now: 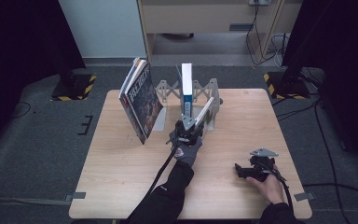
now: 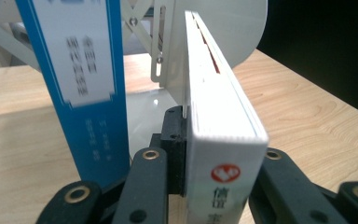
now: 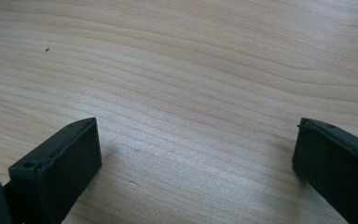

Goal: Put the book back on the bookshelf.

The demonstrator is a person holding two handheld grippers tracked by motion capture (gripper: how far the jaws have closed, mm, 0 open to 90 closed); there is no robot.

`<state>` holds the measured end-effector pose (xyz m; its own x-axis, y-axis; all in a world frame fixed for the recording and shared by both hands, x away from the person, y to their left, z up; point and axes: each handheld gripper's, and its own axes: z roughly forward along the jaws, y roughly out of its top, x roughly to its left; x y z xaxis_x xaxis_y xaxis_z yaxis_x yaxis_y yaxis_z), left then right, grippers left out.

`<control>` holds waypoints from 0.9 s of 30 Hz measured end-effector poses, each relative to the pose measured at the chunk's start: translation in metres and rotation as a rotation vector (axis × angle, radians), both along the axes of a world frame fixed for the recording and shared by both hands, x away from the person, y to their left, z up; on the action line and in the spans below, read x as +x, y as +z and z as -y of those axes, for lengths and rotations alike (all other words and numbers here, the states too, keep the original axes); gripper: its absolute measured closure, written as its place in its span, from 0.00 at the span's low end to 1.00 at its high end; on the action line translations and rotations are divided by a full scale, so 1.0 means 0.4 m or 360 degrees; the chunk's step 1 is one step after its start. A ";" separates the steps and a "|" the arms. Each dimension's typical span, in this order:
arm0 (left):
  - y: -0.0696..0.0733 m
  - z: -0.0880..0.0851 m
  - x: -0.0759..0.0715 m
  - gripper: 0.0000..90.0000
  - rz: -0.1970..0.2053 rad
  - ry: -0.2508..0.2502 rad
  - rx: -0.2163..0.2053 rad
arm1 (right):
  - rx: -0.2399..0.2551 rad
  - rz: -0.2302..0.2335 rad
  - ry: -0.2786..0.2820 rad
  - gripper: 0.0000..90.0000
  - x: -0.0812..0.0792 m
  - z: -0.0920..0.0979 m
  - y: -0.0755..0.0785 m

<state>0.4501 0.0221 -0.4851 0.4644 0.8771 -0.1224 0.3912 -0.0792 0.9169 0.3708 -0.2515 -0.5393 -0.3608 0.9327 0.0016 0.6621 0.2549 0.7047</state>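
Black jaws of the left gripper [image 2: 214,186] clamp a white book [image 2: 223,121] leaning in a metal book stand [image 1: 205,100], beside an upright blue-spined book [image 2: 81,70]. Further left, a dark-covered book [image 1: 140,100] tilts. Right gripper [image 3: 196,154] rests spread apart on the pale wooden table [image 1: 121,177]; grey carpet surrounds it.

Count, high view: books 3, namely one dark-covered book [image 1: 139,100] leaning at the rack's left end, one blue-spined book [image 1: 187,88] upright, one white book [image 1: 203,113] tilted. Metal book rack [image 1: 167,88]: 1. Wooden table [image 1: 121,172]: 1. Grippers 2: left gripper [image 1: 189,125], right gripper [image 1: 241,170]. Hands 2: gloved left hand [image 1: 187,150], bare right hand [image 1: 270,187].
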 end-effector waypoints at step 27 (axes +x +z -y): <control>-0.016 -0.051 -0.048 0.68 -0.0009 -0.0265 0.0031 | 0.0000 0.0000 0.0000 0.02 0.000 0.000 0.000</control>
